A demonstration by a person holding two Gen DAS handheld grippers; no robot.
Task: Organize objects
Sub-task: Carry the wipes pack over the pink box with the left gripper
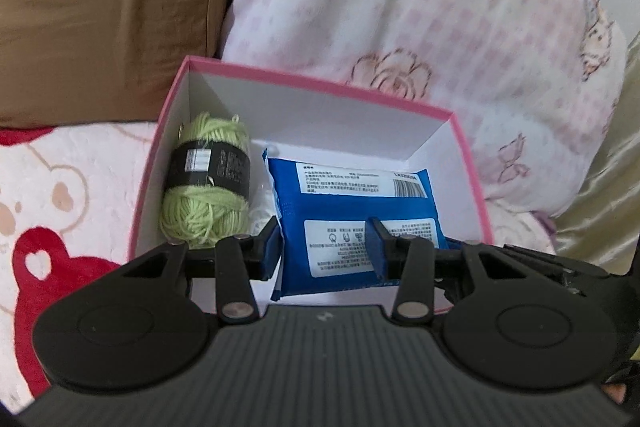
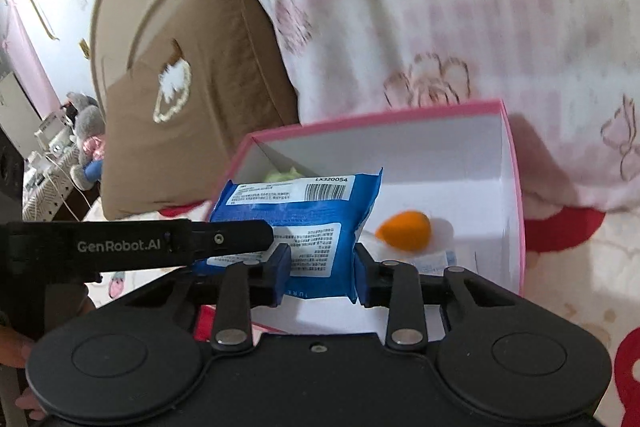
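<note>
A pink box [image 1: 320, 83] with white inner walls sits open on the bed. A green yarn ball [image 1: 208, 183] with a black band lies in its left side. An orange egg-shaped sponge [image 2: 404, 229] rests on its floor. A blue packet [image 1: 352, 199] with white labels hangs over the box, held from both sides. My left gripper [image 1: 324, 249] has one pad on the packet's left edge and the other on its printed face. My right gripper [image 2: 320, 277] is shut on the near end of the packet [image 2: 296, 211]. One of the left gripper's fingers [image 2: 240, 233] crosses in from the left.
A brown cushion [image 1: 100, 27] and a pink floral quilt [image 1: 400, 7] rise right behind the box. A red-and-pink bear blanket [image 1: 48, 207] covers the bed to the left. A grey plush toy [image 2: 86, 131] and cluttered furniture stand far left.
</note>
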